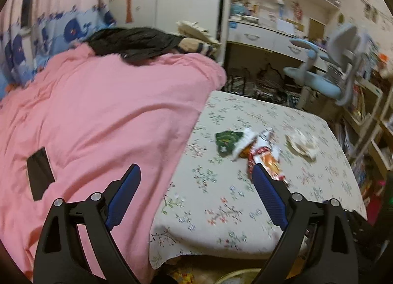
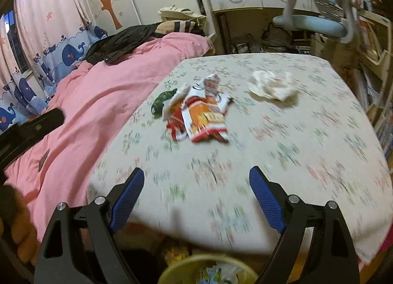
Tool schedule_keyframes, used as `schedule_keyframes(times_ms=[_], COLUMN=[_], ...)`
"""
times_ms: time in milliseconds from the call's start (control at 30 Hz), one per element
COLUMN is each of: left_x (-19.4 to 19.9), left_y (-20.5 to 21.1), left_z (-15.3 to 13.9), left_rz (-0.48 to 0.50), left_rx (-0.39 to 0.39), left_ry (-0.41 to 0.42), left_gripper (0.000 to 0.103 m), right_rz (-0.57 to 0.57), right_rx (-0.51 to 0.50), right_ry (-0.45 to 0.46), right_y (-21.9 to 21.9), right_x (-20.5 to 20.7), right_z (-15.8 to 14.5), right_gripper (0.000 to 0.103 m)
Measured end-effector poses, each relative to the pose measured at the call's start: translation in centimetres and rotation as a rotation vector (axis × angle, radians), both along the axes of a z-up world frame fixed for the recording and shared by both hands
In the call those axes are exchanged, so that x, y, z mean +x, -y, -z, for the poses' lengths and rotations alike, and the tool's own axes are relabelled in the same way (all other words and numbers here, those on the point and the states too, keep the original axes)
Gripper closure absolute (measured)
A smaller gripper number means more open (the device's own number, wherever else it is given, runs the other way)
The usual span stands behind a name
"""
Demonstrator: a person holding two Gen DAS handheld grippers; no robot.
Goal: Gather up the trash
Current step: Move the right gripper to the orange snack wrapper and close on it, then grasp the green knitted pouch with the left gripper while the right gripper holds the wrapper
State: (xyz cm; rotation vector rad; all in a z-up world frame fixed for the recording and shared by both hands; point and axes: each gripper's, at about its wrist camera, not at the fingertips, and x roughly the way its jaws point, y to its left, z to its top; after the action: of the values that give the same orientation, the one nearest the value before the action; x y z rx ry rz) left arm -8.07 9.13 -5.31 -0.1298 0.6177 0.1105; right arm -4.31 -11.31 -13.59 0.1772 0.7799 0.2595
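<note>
Floral bed sheet – wrappers, tissue (crumpled)

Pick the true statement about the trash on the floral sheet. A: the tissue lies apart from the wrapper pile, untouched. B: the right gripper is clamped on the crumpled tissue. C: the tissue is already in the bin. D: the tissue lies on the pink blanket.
A: the crumpled tissue lies alone on the floral sheet, apart from the wrapper pile; the right gripper is open and short of it.

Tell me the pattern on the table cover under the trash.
The table cover is off-white with small scattered floral sprigs in green, red and blue; the left wrist view shows it sharpest.
</note>
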Motion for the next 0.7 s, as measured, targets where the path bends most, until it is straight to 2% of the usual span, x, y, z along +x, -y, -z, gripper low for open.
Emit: schedule_keyframes(times_ms=[133,267,467,500,567,667,700], left_x=[1.8,2.9,3.9,4.1,4.6,5.3,5.4], left_y=[-0.9,-1.2,-0.4,-0.4,-0.3,-0.8,-1.0], left_z=[0.2,0.8,1.0,1.0,1.2,1.6,1.7], left_rz=[-0.023,-0.029,0.001,0.006,0.015,0.006,0.002], left_rx=[-0.024,-0.048,-0.026,-0.022,-0.011,-0.024,-0.031], left_ry=[-0.017,-0.043,-0.063,-0.065,-0.077,-0.105,-0.114], left_gripper=[0.015,0.015,0.015,0.015,0.015,0.015,0.015], right_rz=[-0.01,0.026,0.042,0.038,0.024,-0.018,-0.028], right_rx=[-0.027,-0.009,-0.02,-0.018,-0.022,-0.027,-0.029], right_ry=[-0.019,-0.044,-0.113,-0.122,-0.123,-0.134,-0.141], right_y=[-1.5,-1.9,-2.5,-2.5,-2.3,-1.2,-0.9], right_x=[4.5,8.4,11.8,12.1,12.2,11.4,11.1], right_z=[0.5,1.2,3.0,3.2,3.1,2.9,2.9], right_gripper=[0.019,0.019,0.019,0.022,0.048,0.068,0.069])
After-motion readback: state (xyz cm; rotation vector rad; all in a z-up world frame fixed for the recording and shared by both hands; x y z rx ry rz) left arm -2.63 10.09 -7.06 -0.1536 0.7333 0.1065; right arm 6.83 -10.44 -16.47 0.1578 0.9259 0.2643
